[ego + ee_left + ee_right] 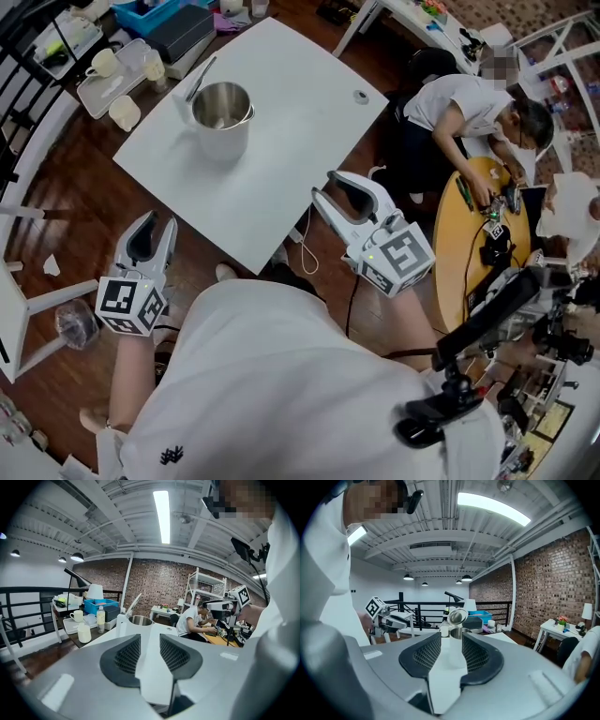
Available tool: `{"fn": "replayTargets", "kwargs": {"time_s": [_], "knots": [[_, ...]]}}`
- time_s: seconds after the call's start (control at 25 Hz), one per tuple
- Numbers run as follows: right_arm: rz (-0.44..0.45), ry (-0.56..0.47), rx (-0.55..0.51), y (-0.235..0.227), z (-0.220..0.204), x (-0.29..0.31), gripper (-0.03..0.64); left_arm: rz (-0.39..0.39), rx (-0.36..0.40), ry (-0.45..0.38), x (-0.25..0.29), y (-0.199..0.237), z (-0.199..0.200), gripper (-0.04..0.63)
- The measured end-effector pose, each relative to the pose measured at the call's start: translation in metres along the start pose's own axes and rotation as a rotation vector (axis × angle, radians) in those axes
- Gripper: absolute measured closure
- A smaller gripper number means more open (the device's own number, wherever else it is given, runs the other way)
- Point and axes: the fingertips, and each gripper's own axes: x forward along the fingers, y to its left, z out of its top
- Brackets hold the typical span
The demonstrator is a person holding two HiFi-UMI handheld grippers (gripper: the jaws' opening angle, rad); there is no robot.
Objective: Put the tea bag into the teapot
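Observation:
A steel teapot (222,117) with its lid tipped open stands at the far left of the white table (281,159). It also shows in the left gripper view (139,620) and in the right gripper view (457,631). A small grey item (361,96) lies near the table's far right edge; I cannot tell whether it is the tea bag. My left gripper (156,225) hovers off the table's near left edge, open and empty (150,641). My right gripper (327,186) hangs at the near right edge, also open with nothing between its pads (451,644).
A person (469,108) sits at a round wooden table (459,244) to the right. A tray with white cups (112,84) and a blue bin (150,11) stand beyond the teapot. A black railing (19,103) runs along the left. A cable (305,248) hangs off the table's near edge.

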Motion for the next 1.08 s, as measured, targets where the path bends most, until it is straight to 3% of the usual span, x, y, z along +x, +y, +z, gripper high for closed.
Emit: {"fn": "replayTargets", "kwargs": {"time_s": [0.84, 1.08], "knots": [[0.057, 0.024, -0.019, 0.022, -0.005, 0.028, 0.480, 0.005, -0.005, 0.009, -0.008, 0.014, -0.012, 0.474], [0.034, 0.066, -0.019, 0.025, -0.010, 0.022, 0.480, -0.044, -0.014, 0.018, -0.005, 0.005, -0.017, 0.474]]}}
